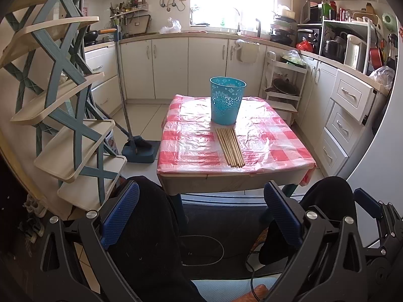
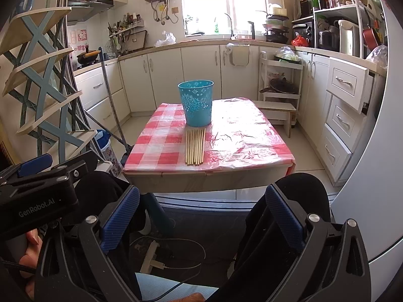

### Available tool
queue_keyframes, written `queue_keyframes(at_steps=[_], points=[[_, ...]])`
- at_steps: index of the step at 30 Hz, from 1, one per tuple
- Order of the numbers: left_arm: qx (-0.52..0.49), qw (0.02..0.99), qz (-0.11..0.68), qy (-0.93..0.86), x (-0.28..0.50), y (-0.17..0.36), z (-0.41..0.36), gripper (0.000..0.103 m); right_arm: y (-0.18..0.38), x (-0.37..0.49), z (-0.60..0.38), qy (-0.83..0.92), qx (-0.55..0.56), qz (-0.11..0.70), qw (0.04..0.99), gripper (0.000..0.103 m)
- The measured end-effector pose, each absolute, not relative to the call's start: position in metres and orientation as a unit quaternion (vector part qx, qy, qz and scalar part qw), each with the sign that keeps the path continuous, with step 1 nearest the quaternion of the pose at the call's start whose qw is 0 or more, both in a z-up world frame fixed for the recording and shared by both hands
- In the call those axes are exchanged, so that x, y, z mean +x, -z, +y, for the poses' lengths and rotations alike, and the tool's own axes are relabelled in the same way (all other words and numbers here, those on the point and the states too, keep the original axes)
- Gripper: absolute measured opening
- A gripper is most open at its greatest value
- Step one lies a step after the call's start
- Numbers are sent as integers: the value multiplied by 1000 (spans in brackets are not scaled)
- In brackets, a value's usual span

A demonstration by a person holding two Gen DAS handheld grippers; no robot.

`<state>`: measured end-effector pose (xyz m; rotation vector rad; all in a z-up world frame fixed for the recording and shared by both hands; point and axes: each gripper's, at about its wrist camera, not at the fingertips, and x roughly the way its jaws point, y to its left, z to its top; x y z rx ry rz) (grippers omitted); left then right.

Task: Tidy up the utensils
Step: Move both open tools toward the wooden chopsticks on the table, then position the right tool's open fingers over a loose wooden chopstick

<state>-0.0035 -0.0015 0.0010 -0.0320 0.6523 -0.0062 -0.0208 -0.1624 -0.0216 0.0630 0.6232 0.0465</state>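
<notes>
Chopsticks laid out before the bin

A row of wooden chopsticks (image 1: 230,148) lies flat on the checked table (image 1: 196,151), far ends just beside the upright blue bin (image 1: 226,103). Left gripper (image 1: 201,216) and right gripper (image 2: 201,216) both hang wide and empty, well short of the table

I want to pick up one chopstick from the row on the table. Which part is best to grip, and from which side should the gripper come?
Probably take an outermost stick of the chopsticks near its end at the table edge, coming from above. They lie flat, packed side by side, far ends against the blue basket; only outer sticks leave a finger free space. The right gripper is open, clear of the table.
</notes>
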Motion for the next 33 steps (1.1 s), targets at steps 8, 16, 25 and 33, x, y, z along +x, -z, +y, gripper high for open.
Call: queue_keyframes(at_steps=[8, 16, 25, 33], points=[[-13, 946, 324, 3, -4, 2, -3, 95, 23, -21, -161, -25, 31, 310, 950, 96], [-20, 943, 332, -7, 5, 8, 0, 95, 24, -14, -160, -38, 21, 311, 950, 96], [-17, 930, 367, -24, 71, 33, 8, 95, 45, 53, -179, -44, 15, 322, 945, 96], [-31, 923, 383, -32, 151, 52, 4, 95, 88, 155, -189, -71, -11, 372, 926, 73]])
